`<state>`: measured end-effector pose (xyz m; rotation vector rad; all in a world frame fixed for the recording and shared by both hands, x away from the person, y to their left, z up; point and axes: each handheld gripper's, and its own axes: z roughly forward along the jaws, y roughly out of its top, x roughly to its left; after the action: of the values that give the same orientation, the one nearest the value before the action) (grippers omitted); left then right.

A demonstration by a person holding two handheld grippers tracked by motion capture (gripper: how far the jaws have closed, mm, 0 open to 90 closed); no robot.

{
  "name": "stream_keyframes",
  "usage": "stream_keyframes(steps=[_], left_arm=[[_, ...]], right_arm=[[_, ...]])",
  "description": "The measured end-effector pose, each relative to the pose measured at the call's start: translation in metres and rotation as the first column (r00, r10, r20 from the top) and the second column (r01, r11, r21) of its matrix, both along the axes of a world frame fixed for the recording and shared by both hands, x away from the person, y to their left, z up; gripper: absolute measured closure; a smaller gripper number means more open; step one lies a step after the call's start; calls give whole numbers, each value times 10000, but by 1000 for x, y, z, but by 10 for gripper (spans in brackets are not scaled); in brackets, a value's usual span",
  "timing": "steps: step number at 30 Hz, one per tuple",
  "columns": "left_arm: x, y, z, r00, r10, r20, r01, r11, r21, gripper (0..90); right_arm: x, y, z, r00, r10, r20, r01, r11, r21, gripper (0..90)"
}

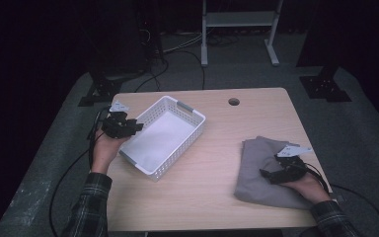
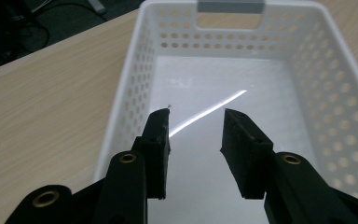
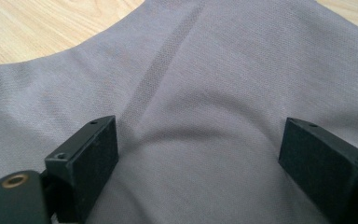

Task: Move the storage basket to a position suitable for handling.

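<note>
Grey cloth (image 1: 266,170), lower right: soft, light, limp; pinch a raised fold. Right gripper (image 1: 271,174) jaws apart over it; left gripper (image 1: 131,126) jaws apart, empty, over white basket (image 1: 187,111).

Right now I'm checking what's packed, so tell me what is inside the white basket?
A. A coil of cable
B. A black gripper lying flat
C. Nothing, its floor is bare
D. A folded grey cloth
C: the white basket shows a bare glossy floor in the left gripper view, while the grey cloth lies on the table to the basket's right, under the right gripper.
</note>
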<state>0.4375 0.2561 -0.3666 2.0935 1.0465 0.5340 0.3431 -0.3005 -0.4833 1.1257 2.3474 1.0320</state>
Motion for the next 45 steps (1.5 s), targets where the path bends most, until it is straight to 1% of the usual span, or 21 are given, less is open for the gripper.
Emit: stream_keyframes(steps=[3,6,11,13,15,17,18,21,23,24,25,26,29,30,32,33,34,37,39,42,45], left_arm=[[12,8,-6,9998,186,-53,-187,9998,-21,629],[24,14,-14,9988,397,-290,-392,9991,174,629],[35,19,-21,9961,687,-547,-665,9970,400,633],[38,21,-23,9949,822,-581,-789,9953,568,633],[41,23,-25,9939,874,-674,-843,9953,469,646],[43,25,-29,9917,951,-868,-903,9943,574,654],[43,26,-30,9908,945,-968,-893,9944,564,670],[45,27,-33,9875,1013,-1207,-930,9930,726,725],[45,27,-35,9863,893,-1390,-805,9944,679,767],[45,26,-35,9860,916,-1391,-818,9939,745,787],[44,25,-35,9858,943,-1390,-838,9933,801,788],[44,25,-34,9854,866,-1468,-743,9934,870,792],[41,23,-33,9819,675,-1769,-542,9954,785,827],[40,22,-32,9803,701,-1847,-566,9954,773,836],[35,20,-32,9798,756,-1850,-613,9948,814,844],[33,20,-32,9783,835,-1897,-704,9947,750,844],[30,20,-33,9784,874,-1873,-759,9948,676,845],[21,21,-34,9783,939,-1849,-857,9950,515,845],[12,22,-34,9776,990,-1860,-910,9945,509,846],[-2,24,-33,9746,1209,-1884,-1114,9920,599,846],[-15,26,-34,9724,1426,-1845,-1337,9892,599,846]], right_arm=[[0,0,0,10000,-3,-10,3,10000,-1,106],[0,0,0,10000,-3,-7,3,10000,4,106],[0,0,0,10000,-4,-9,4,10000,9,106],[0,0,0,10000,-2,-8,2,10000,11,106],[0,0,0,10000,-1,-9,1,10000,13,106],[0,0,0,10000,1,-8,-1,10000,14,106],[0,0,0,10000,0,-11,0,10000,15,106],[0,0,0,10000,4,-10,-4,10000,17,106],[0,0,0,10000,3,-11,-3,10000,16,107],[0,0,0,10000,5,-9,-5,10000,15,107],[0,0,0,10000,4,-8,-4,10000,14,106],[0,0,0,10000,6,-6,-6,10000,13,106],[0,0,0,10000,4,-7,-4,10000,14,106],[0,0,0,10000,2,-11,-2,10000,16,106],[0,0,0,10000,3,-9,-3,10000,13,106],[0,0,0,10000,1,-11,-1,10000,14,106],[0,0,0,10000,4,-8,-4,10000,12,107],[0,0,0,10000,2,-10,-2,10000,13,106],[0,0,0,10000,3,-5,-3,10000,8,107],[0,0,0,10000,2,-6,-2,10000,8,106],[0,0,0,10000,5,-3,-5,10000,3,106]])
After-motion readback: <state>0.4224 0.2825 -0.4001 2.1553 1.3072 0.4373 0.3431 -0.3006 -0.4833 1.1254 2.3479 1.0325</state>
